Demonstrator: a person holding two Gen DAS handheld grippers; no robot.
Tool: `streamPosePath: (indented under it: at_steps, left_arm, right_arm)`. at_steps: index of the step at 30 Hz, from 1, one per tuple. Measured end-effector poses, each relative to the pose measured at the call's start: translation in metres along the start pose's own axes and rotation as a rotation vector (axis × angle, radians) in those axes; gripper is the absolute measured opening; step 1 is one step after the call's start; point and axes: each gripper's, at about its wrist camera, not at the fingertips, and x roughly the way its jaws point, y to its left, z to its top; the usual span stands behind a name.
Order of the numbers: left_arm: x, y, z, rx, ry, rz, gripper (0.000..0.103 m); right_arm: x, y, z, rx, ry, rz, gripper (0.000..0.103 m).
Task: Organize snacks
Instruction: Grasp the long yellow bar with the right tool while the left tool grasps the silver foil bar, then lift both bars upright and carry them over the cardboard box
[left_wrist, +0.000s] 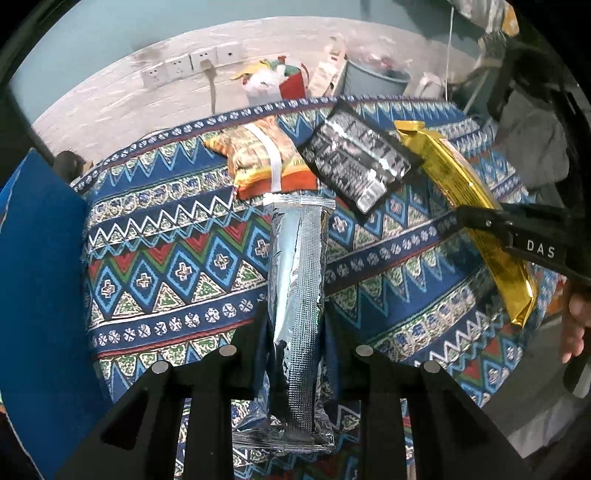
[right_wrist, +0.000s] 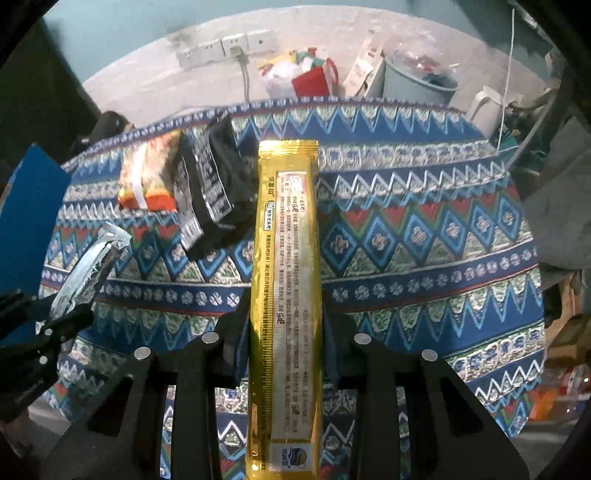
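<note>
while left gripper (left_wrist: 295, 332) clamps silver packet (left_wrist: 297, 280), right gripper (right_wrist: 286, 332) clamps gold packet (right_wrist: 286, 277), black pouch (right_wrist: 207, 184) nearby

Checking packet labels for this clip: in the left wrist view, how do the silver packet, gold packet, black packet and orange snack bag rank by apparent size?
1. Silver packet, though it is nearest the camera, so inflated.
2. Gold packet.
3. Black packet and orange snack bag: alike, partly overlapping, so unranked.

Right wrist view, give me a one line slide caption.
Right tongs shut on a long gold snack packet above the patterned tablecloth, black packet and orange packet behind.
</note>
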Motion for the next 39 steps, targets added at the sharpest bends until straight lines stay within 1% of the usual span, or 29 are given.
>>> streamPosePath:
  at_steps: [8,11,15,22,24,31,36,39]
  left_arm:
    - [-0.014,0.006,0.008,-0.047,-0.039,0.026,0.027]
    - [-0.022,0.010,0.010,-0.068,-0.058,0.031,0.027]
    - [-0.038,0.014,0.012,-0.077,-0.097,0.052,0.027]
    - [-0.068,0.026,0.013,-0.109,-0.155,0.055,0.027]
    - [-0.077,0.034,0.012,-0.125,-0.170,0.063,0.027]
    - [-0.097,0.064,0.008,-0.204,-0.186,0.057,0.027]
    - [-0.109,0.089,0.005,-0.244,-0.211,0.091,0.027]
    - [-0.115,0.111,0.001,-0.300,-0.213,0.097,0.027]
  right_arm:
    - [-0.030,0.005,0.008,-0.009,-0.078,0.023,0.031]
    - [-0.043,0.012,0.012,-0.012,-0.106,0.050,0.031]
    - [-0.050,0.025,0.017,-0.027,-0.137,0.083,0.031]
    - [-0.061,0.053,0.024,-0.086,-0.183,0.106,0.031]
    - [-0.064,0.062,0.027,-0.105,-0.193,0.112,0.031]
    - [-0.069,0.096,0.036,-0.154,-0.207,0.163,0.031]
    - [-0.072,0.123,0.041,-0.200,-0.216,0.187,0.031]
    - [-0.071,0.138,0.046,-0.216,-0.212,0.211,0.031]
